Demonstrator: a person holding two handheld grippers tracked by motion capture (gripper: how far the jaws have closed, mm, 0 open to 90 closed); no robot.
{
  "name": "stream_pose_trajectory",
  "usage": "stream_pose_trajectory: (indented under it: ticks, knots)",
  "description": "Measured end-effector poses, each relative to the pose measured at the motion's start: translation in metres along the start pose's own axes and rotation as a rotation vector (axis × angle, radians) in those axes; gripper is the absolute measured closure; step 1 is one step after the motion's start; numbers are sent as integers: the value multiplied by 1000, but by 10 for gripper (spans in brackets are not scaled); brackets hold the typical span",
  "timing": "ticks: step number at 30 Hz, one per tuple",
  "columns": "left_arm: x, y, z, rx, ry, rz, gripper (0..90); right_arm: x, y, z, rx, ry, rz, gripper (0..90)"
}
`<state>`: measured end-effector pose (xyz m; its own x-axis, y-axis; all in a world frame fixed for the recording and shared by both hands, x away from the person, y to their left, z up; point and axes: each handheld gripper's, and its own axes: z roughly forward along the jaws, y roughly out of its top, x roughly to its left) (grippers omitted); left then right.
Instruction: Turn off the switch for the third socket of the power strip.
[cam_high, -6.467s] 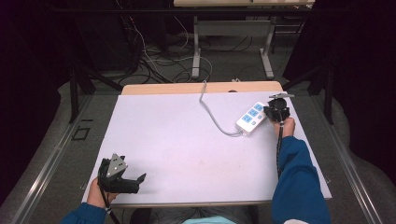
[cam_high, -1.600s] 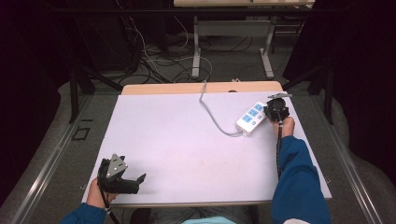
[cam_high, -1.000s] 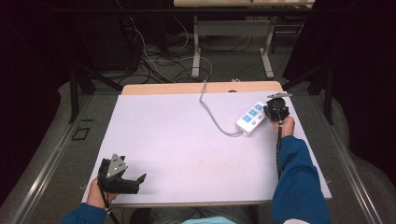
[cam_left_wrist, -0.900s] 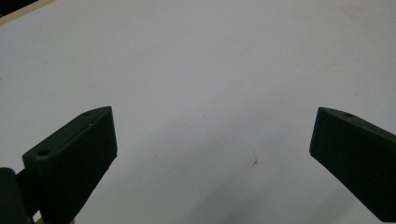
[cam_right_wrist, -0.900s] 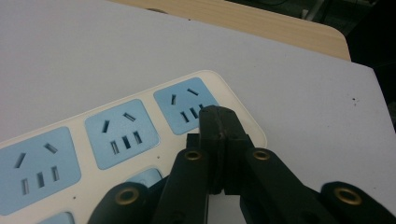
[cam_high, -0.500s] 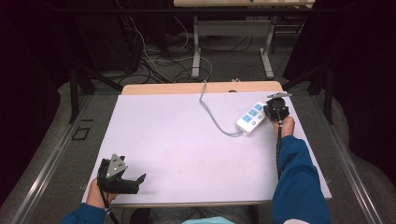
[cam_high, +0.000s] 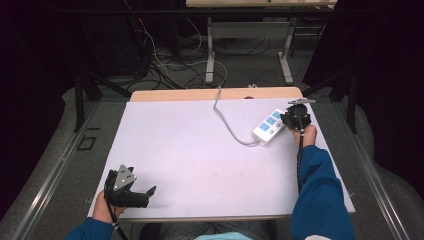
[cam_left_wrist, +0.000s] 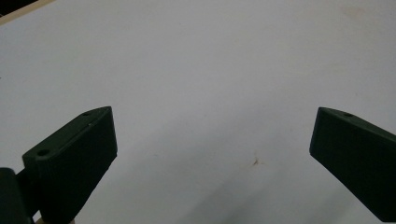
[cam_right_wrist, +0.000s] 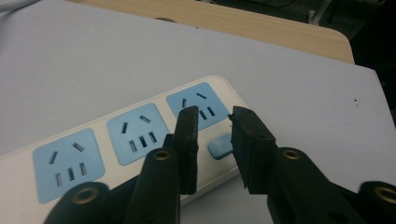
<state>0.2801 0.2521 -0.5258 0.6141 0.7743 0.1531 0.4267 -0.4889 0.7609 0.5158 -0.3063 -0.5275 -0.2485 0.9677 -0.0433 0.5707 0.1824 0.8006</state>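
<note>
The right gripper (cam_right_wrist: 212, 128) is held over the power strip (cam_right_wrist: 116, 154), jaws slightly apart, just been opening, nothing between them. The blue switch (cam_right_wrist: 219, 145) should be pressed squarely. The left gripper (cam_high: 137, 192) rests wide apart.

Blue sleeves (cam_high: 318, 195), black hand-held grippers (cam_high: 129, 188)

In the right gripper view, the right gripper (cam_right_wrist: 212, 140) covers part of the power strip (cam_right_wrist: 93, 154); the blue switch (cam_right_wrist: 219, 145) shows only between its jaws. The strip's left end runs past the picture's edge. In the high view, its sockets are too small to tell apart.
</note>
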Motion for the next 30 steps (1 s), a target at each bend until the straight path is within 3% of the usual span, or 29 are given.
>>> stream_pose_trajectory:
  ticks: [1, 14, 25, 30]
  knots:
    - [0, 0, 0, 4, -2, -1, 6, -1, 0, -2, 0, 3, -13, 698]
    - [0, 0, 0, -1, 5, -6, 6, 2, 3, -19, -8, 98, 24, 372]
    - [0, 0, -1, 2, 2, -7, 6, 12, -1, -41, -20, 185, -27, 185]
    - [0, 0, -1, 2, 3, -7, 6, 17, -4, -54, -36, 225, -47, 145]
